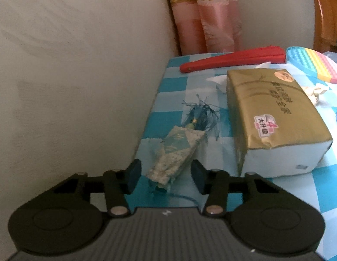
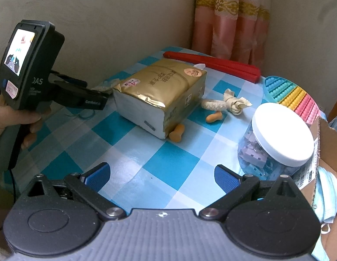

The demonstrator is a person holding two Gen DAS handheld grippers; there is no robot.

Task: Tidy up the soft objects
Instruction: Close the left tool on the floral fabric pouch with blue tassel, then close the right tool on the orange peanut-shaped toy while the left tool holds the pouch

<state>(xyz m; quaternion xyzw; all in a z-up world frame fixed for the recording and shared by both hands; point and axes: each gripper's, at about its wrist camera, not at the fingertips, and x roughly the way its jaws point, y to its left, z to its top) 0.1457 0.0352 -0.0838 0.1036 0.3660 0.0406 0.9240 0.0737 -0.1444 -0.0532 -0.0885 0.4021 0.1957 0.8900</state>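
Left gripper [image 1: 166, 177] is hovering with its dark blue pads on either side of the brocade sachet [image 1: 176, 152], and a gap is showing on each side, so nothing is being pinched. That sachet is a flat pouch of teal and cream woven cloth, lying near the left edge of the blue-and-white checked tablecloth [image 2: 168, 163], its long axis running away from the claw and tilting slightly right, its frayed blue tassel [image 1: 201, 113] pointing toward the far wall. Just to its right one tissue pack [image 1: 275, 117] is sitting, a soft block in crinkled gold foil with white ends. Right gripper [image 2: 162, 177] is standing spread wide over bare cloth, ribbed blue pads apart. Two orange foam earplugs [image 2: 177, 133] are lying beside the pack, one touching its corner. One knotted cream rope chew [image 2: 225, 104], one red folded fan [image 2: 214, 65], one bumpy rainbow silicone pad [image 2: 292, 95] and one white-lidded clear jar [image 2: 283, 134] are resting farther right.
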